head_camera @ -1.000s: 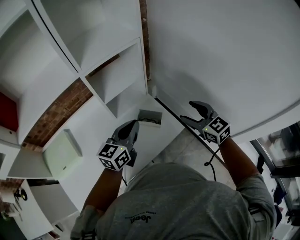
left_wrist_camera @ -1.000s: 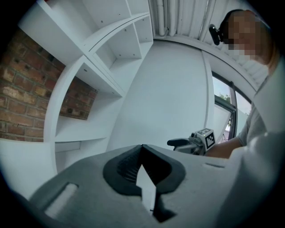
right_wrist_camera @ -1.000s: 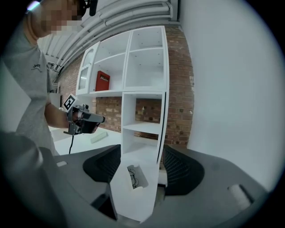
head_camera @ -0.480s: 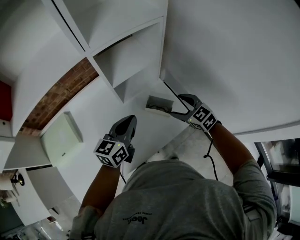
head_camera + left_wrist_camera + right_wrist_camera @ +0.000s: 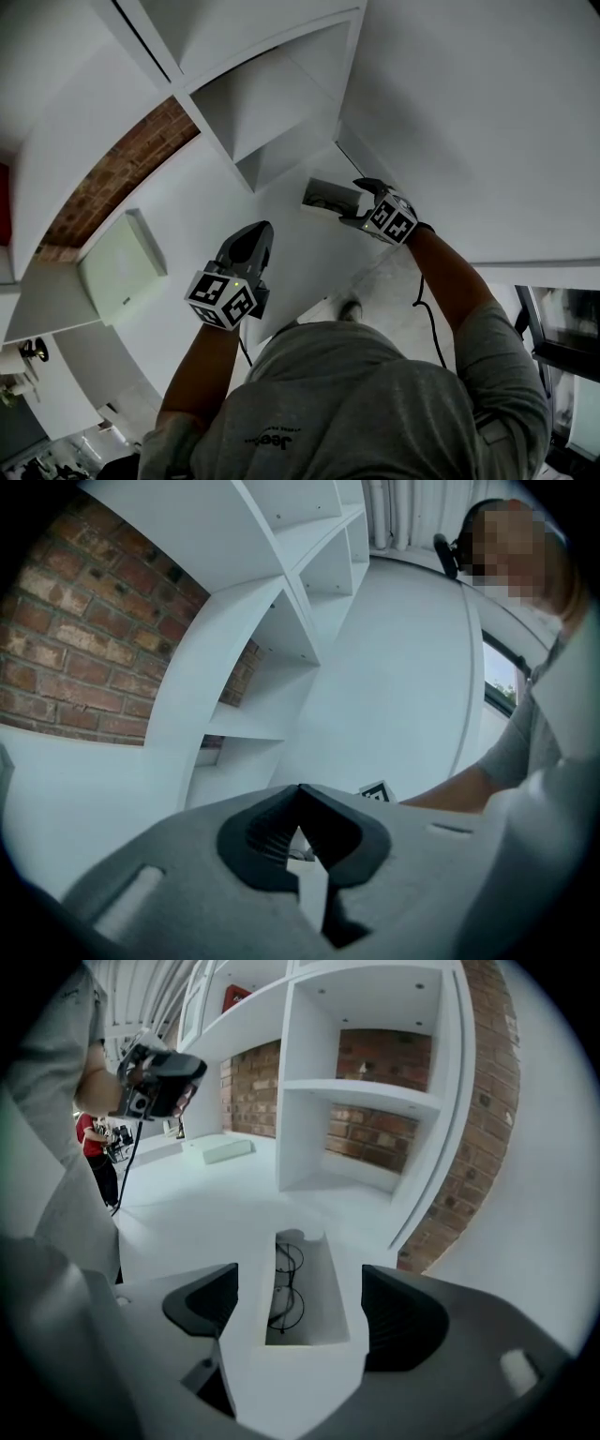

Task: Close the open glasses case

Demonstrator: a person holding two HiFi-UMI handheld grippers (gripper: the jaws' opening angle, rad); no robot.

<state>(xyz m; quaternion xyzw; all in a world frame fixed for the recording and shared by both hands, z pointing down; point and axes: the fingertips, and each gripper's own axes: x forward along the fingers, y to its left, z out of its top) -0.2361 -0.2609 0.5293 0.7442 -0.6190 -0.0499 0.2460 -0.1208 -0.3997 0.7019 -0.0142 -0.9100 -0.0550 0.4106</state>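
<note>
shelving (image 5: pixel 272 103): white, open cubbies | wall (image 5: pixel 117 178): red brick behind shelving | box (image 5: pixel 122 272): pale, flat, on white counter (image 5: pixel 197 216)

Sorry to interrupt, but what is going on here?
A person holds a gripper in each hand. The right gripper, its jaws just opening wide with nothing gripped, is lined up on the open white glasses case, thin wire-framed glasses inside, on the white table. The left gripper hangs back, shut and empty.
</note>
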